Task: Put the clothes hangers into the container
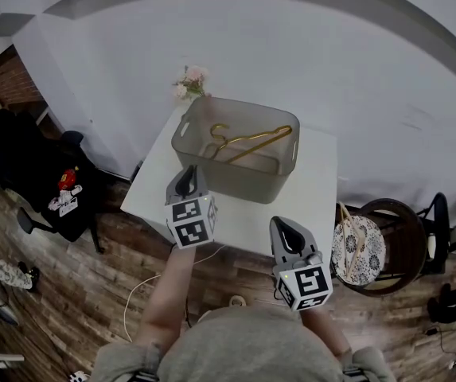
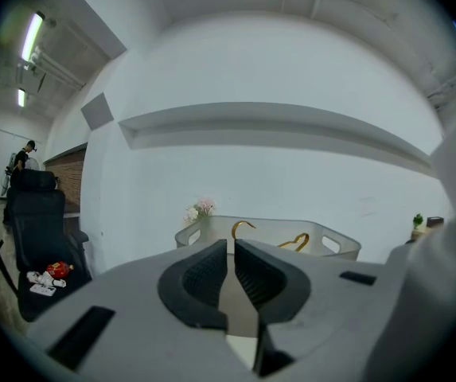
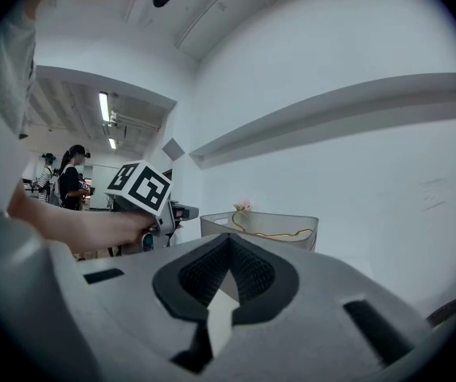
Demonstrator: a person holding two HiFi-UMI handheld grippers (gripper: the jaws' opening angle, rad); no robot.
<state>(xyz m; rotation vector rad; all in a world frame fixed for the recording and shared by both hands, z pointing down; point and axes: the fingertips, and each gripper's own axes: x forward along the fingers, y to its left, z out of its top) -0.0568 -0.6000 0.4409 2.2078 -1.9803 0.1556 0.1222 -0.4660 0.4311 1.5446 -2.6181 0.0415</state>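
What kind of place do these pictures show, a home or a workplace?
Probably a workplace, perhaps a lab or studio: a black office chair stands on the wood floor, tube lights hang overhead, and a plain white table carries the container.

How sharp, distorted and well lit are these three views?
Head view: fisheye curves straight lines, yet the gold metal hangers in the translucent grey plastic container are sharp. Left gripper view: ceiling tube light glares upper left. Right gripper view: dark vignetted corners.

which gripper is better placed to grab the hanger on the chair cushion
Right. The right gripper is on the same side as the hanger on the chair, jaws together and empty. The left gripper is farther away, by the container.
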